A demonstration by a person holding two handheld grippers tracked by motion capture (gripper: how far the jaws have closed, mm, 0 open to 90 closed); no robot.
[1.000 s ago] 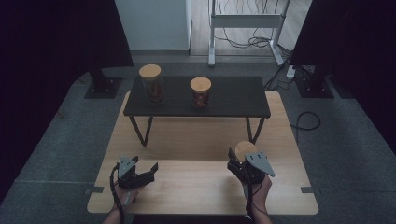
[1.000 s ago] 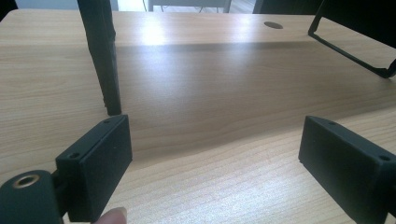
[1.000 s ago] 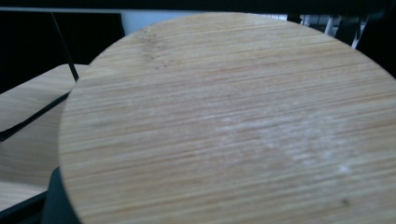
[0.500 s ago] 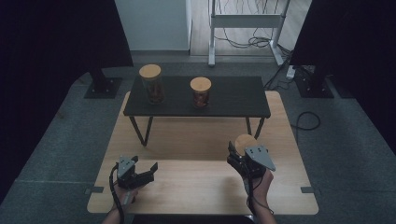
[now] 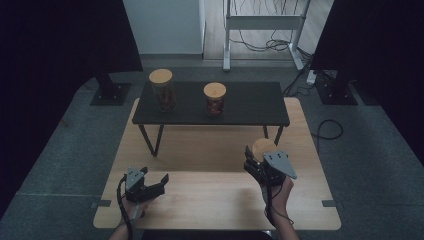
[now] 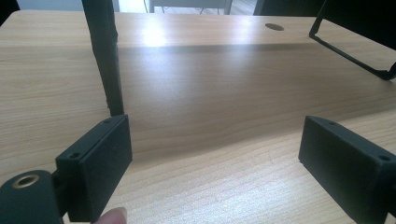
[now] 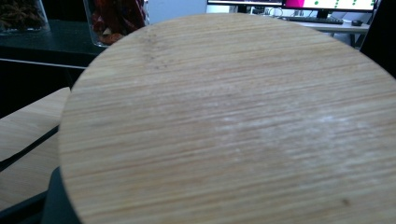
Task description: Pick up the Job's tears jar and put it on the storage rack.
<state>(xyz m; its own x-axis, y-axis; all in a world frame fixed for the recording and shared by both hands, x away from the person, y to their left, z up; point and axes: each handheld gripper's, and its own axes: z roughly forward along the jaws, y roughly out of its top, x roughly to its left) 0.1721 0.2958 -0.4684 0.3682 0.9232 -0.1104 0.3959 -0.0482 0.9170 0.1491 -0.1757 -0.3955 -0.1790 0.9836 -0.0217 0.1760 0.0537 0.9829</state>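
Observation:
My right gripper (image 5: 259, 159) is shut on a jar whose round bamboo lid (image 5: 263, 146) (image 7: 233, 121) hides the glass body and the jaws beneath it. It sits over the right part of the wooden table (image 5: 210, 200), just in front of the black shelf (image 5: 250, 102). On that shelf stand a taller lidded jar (image 5: 162, 90) at the left and a shorter one (image 5: 215, 98) near the middle. My left gripper (image 5: 154, 176) (image 6: 215, 163) rests low over the table's front left. It is open, with only bare wood between its fingers (image 6: 100, 163).
The black shelf stands on thin metal legs (image 6: 105, 56) across the back of the table, with a gap under it. A white frame (image 5: 262, 22) and cables lie on the floor behind. Dark curtains flank both sides. A cable hole (image 6: 274, 27) is in the tabletop.
My right gripper and the lidded jar have edged a little away from the person, toward the black shelf. The left gripper has stayed put.

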